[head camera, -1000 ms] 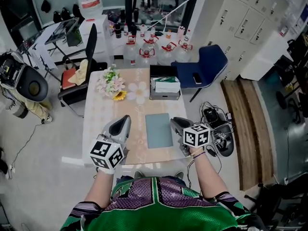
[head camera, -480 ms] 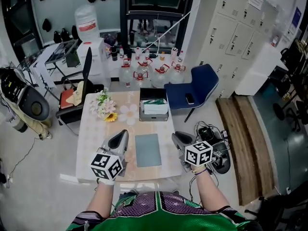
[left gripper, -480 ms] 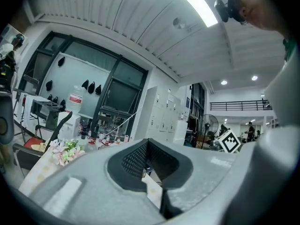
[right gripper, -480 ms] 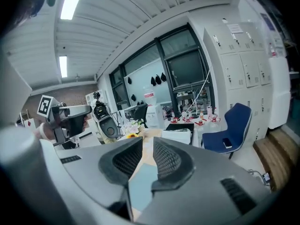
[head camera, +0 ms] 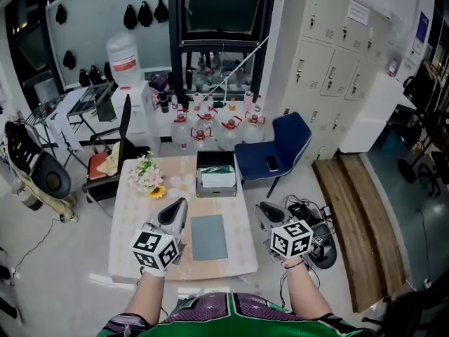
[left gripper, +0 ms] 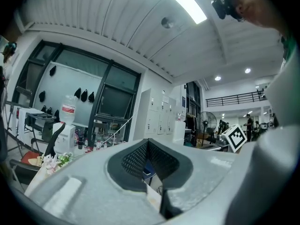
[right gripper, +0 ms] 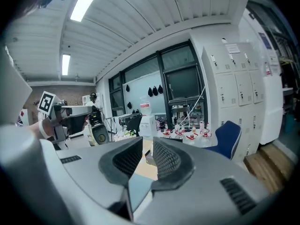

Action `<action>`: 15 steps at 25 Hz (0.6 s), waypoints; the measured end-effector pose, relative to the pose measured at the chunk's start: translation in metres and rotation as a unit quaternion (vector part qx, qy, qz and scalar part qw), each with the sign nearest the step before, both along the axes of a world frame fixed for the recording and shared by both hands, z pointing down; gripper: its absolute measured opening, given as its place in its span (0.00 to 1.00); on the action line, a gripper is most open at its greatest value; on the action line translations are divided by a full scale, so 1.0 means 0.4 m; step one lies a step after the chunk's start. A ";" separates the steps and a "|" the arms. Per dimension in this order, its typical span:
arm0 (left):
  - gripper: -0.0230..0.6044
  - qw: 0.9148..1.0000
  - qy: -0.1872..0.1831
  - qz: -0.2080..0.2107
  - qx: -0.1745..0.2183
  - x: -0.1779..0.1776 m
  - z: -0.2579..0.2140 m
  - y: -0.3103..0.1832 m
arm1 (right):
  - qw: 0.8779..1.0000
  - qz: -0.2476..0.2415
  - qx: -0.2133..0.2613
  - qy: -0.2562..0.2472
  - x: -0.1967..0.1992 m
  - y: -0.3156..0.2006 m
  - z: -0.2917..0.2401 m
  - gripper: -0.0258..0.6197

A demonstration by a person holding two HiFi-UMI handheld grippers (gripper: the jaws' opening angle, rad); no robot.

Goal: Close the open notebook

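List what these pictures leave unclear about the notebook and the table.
Head view: the notebook is too small to read its cover or see its page edges.
Left gripper view: the notebook is out of sight; the left gripper fills the lower frame.
Head view: the box contents are too small to identify.

1. You are holding the left gripper [left gripper: 148, 142] level, pointing out into the room, its jaws meeting at the tips, gripping nothing.
2. Flowers [left gripper: 52, 161] are showing lower left.
3. A marker cube [left gripper: 236, 137] is showing right.

Notebook [head camera: 209, 236] cover grey-teal; table [head camera: 133, 248] pale beige, floral print; chair [head camera: 284, 142] blue; shirt [head camera: 231, 318] green-purple patterned.
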State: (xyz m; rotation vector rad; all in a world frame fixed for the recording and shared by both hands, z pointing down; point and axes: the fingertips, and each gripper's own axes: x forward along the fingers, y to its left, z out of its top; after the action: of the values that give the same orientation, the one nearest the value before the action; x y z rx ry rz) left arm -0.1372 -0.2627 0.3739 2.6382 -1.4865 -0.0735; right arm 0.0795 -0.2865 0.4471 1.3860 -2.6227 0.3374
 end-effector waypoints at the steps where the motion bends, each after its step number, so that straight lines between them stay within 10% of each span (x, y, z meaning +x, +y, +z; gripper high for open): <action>1: 0.06 1.000 -0.001 0.001 0.001 0.006 -0.007 0.001 | 1.000 0.001 0.005 0.001 0.004 0.004 -0.009 0.15; 15: 0.06 0.999 -0.002 -0.024 0.024 0.003 -0.060 0.043 | 0.997 -0.004 0.076 -0.020 0.025 0.063 -0.175 0.14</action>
State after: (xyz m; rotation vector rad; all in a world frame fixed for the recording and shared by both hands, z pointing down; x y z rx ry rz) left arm -0.1358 -0.2454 0.3500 2.6410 -1.5675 -0.1095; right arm 0.0895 -0.2611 0.3773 1.4270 -2.7355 0.1683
